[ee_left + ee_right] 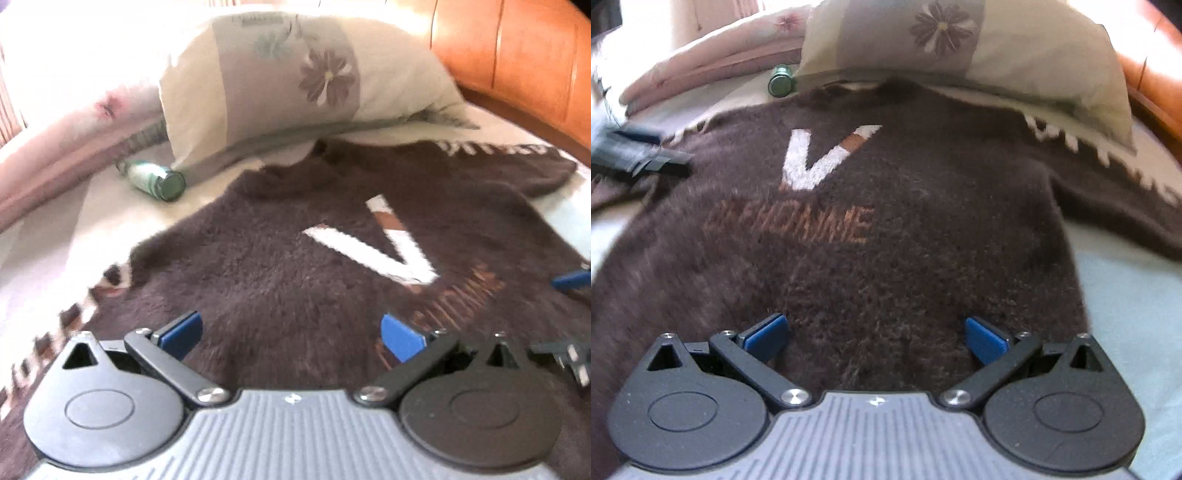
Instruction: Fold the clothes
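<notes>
Two grippers, both spread wide with nothing between the blue pads. Left gripper (pixel 291 334) low over the dark brown fuzzy sweater (pixel 295 266), which lies flat and face up on the pale bed sheet (pixel 55 236). Off to its far left: a pinkish folded blanket (pixel 66 147). Ahead and a bit left: a green bottle (pixel 157 181) lying on its side, just beside the flowered pillow (pixel 295 81). Straight ahead, the sweater's neckline tucked right up against that pillow's lower edge. Ahead right: the big white V (pixel 373 247) knitted on the chest, with the orange headboard (pixel 517 55) way beyond. At the far right edge, blue pads of the right gripper (pixel 570 280) poking in, over the same sweater.

Right gripper (pixel 877 338) also released, over the sweater's lower body. To its left, part of the left gripper, blurry. Ahead: brownish lettering (pixel 786 225), then the V above it. To the right: one sleeve (pixel 1108 184) stretched out with white edging, bare sheet beside it.
</notes>
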Action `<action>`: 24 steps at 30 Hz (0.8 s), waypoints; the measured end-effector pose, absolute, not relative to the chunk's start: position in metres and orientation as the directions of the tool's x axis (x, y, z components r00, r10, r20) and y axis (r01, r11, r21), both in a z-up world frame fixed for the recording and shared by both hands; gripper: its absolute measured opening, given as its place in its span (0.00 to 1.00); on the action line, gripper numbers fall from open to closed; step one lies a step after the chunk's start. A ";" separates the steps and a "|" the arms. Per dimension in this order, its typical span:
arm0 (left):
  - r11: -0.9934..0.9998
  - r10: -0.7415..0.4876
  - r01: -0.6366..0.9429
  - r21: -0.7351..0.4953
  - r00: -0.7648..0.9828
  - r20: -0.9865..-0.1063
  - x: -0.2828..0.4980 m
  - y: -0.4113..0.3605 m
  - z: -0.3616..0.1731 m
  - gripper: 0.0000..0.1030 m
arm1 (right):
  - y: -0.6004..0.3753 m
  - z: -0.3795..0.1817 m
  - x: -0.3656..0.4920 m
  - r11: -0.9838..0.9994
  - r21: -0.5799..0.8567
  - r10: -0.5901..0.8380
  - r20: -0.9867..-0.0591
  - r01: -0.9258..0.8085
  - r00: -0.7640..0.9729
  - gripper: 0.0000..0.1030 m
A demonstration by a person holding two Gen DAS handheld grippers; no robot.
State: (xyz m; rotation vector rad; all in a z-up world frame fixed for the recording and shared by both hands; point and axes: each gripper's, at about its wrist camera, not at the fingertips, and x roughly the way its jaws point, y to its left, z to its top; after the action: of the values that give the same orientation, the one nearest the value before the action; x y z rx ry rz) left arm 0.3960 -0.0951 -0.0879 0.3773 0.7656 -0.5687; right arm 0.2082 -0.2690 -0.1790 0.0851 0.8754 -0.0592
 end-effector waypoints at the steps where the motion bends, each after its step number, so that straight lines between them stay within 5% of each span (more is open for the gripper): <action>1: 0.785 -0.324 0.607 0.120 0.568 -0.756 0.405 -0.101 -0.094 0.99 | -0.266 -0.180 0.206 0.995 0.036 -0.029 -0.762 0.088 0.647 1.00; 5: 0.777 -0.305 0.622 0.096 0.506 -0.807 0.424 -0.108 -0.123 0.99 | -0.263 -0.183 0.202 0.996 0.025 -0.036 -0.741 0.081 0.670 1.00; 9: 0.827 -0.379 0.558 -0.065 0.469 -0.798 0.418 -0.076 -0.137 0.99 | -0.267 -0.186 0.195 0.998 0.040 -0.009 -0.714 0.054 0.700 1.00; 13: 0.833 -0.376 0.550 -0.059 0.484 -0.790 0.385 -0.059 -0.140 0.99 | -0.271 -0.185 0.193 0.997 0.053 0.005 -0.710 0.047 0.704 1.00; 20: 0.826 -0.303 0.563 0.040 0.502 -0.810 0.403 -0.076 -0.095 0.99 | -0.269 -0.183 0.189 0.998 0.045 -0.002 -0.718 0.050 0.696 1.00; 24: 0.885 -0.341 0.458 -0.078 0.527 -0.778 0.477 -0.082 -0.075 0.99 | -0.266 -0.180 0.184 0.998 0.060 0.018 -0.720 0.035 0.694 1.00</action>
State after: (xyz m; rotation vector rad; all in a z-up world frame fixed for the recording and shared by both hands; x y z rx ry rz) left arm 0.4773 -0.0821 -0.0752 0.1427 0.8966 -0.4795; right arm 0.1845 -0.2657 -0.1795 0.0707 0.8042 -0.0095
